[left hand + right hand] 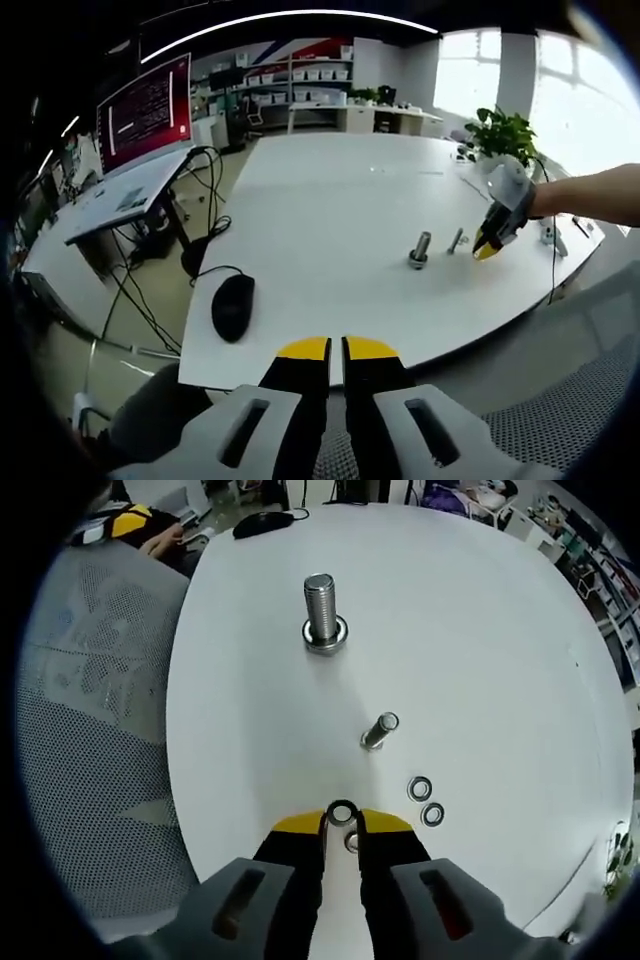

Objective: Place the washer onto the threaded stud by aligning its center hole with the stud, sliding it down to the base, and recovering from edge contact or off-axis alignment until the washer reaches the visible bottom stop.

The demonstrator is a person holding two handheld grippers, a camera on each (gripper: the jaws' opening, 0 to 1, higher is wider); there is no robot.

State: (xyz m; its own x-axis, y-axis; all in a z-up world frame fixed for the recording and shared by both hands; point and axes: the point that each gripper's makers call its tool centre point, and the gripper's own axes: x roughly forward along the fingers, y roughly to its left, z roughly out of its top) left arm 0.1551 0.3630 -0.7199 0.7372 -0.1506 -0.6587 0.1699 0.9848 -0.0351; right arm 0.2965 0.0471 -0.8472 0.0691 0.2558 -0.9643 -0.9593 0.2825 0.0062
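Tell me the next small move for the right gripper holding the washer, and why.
Probably carry the washer forward to above the smaller threaded stud. The right gripper pinches it at its fingers, short of the stud, which stands bare, while the larger stud already has a washer at its base.

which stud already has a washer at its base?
The larger stud, farther from the right gripper; a washer rings its base. The smaller stud nearer the gripper has none.
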